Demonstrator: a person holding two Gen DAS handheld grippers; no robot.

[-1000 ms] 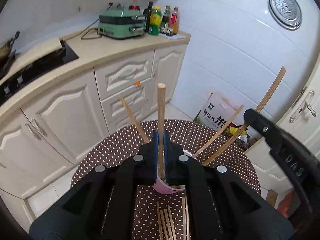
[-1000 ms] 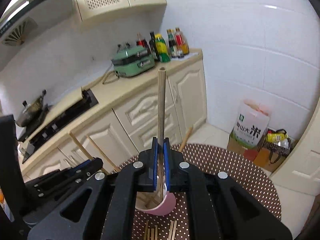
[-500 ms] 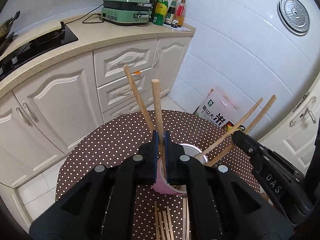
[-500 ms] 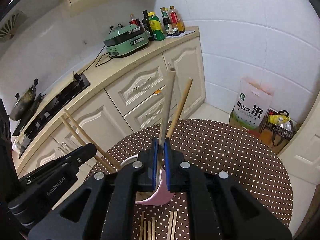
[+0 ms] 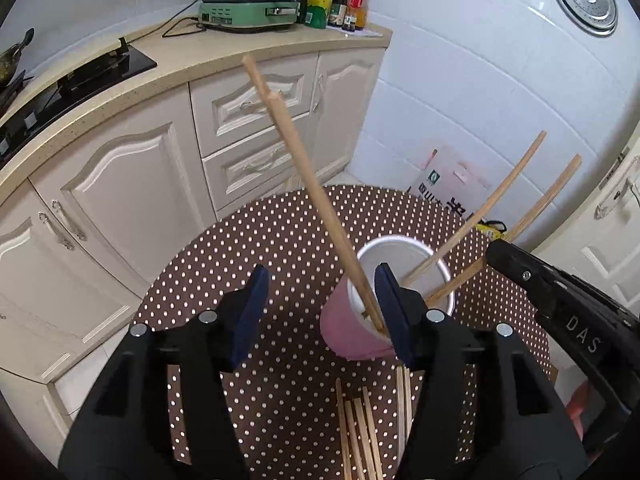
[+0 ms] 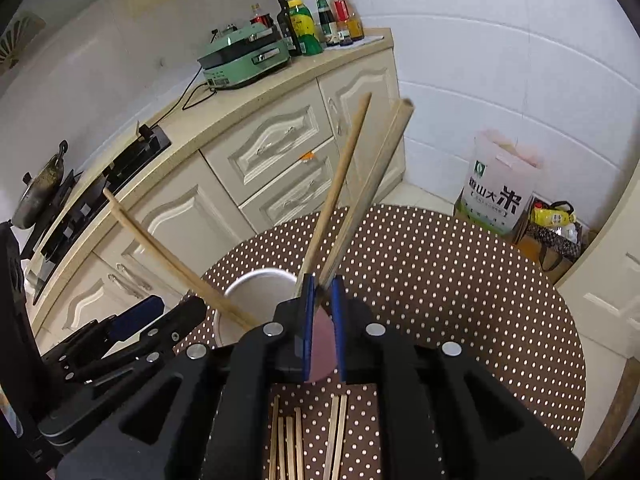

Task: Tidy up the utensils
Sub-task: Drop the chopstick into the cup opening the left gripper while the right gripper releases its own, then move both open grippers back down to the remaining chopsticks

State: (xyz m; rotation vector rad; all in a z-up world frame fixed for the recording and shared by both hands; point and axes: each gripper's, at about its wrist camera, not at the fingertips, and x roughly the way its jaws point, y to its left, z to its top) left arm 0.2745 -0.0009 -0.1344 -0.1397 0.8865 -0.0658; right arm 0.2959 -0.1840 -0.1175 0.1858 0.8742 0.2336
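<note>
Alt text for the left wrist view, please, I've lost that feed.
The left gripper, open, hovers at a pink cup holding four leaning chopsticks on a dotted table. More chopsticks lie flat nearer the camera.

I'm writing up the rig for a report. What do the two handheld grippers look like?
Both are matte black plastic with angular, cut-out bodies, round silver bolt heads and flat blue pads on the fingers. The right gripper shows white "DAS" lettering on its side in the left wrist view. No cables or sleeves show.

Loose chopsticks (image 5: 362, 436) cut off by bottom edge; bottle labels (image 6: 304, 26) unreadable.
</note>
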